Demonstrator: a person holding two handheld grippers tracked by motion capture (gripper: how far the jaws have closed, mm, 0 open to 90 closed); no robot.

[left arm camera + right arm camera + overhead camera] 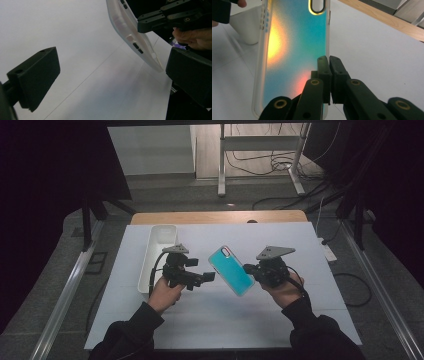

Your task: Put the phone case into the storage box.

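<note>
Right tool [251,269] — jaws pinched nearly together on the long edge of a phone case [231,270], teal on its back with an orange-yellow sheen and a black-rimmed camera cutout near the top. In the right gripper view the pads clamp the case's [294,50] right rim low down; the case is held off the table, tilted, its camera end pointing away from the person.

Left tool [209,277] — jaws standing wide apart, nothing between them; in the left gripper view the two black pads [37,75] frame bare table, with the case's [130,32] translucent side edge and its button cutouts just beyond the far jaw. The tool tip sits just beside the case's left edge, apart from it.

White rectangular bin [150,255] — on the table, left of the left tool.

Table [300,245] — white sheet over a wooden top.
</note>
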